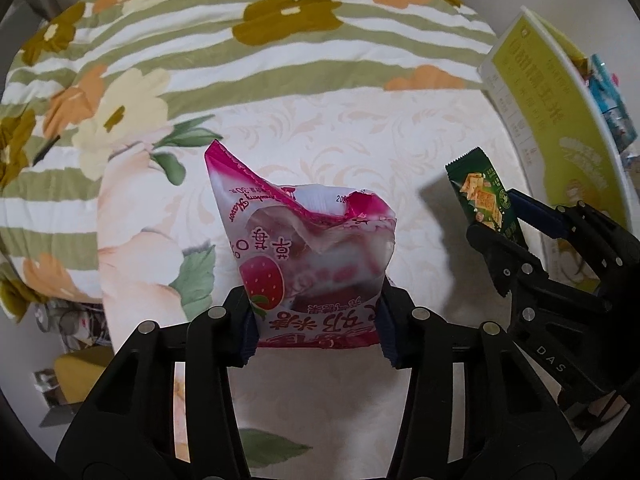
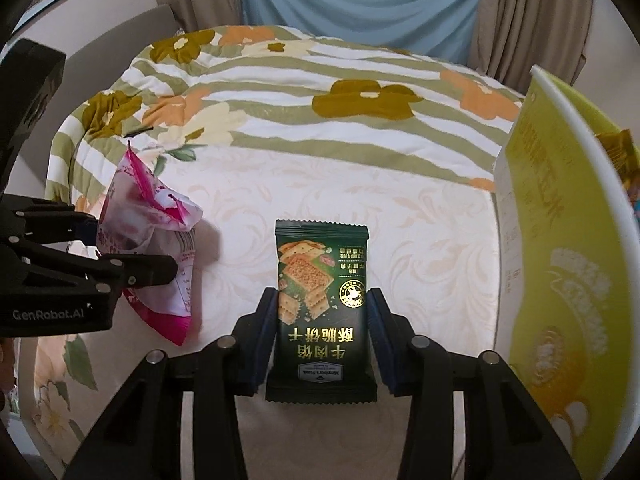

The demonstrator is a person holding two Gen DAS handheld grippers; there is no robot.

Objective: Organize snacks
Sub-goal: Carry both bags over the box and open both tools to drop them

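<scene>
My left gripper is shut on a pink strawberry snack packet and holds it above the bed. The same packet shows at the left of the right wrist view, clamped in the left gripper. My right gripper is shut on a dark green cracker packet and holds it upright. That packet shows in the left wrist view at the right, held by the right gripper.
A yellow-green and white box stands at the right, with more snack packets inside; it also shows in the left wrist view. Below lies a cream bedsheet, with a striped flowered quilt bunched beyond it.
</scene>
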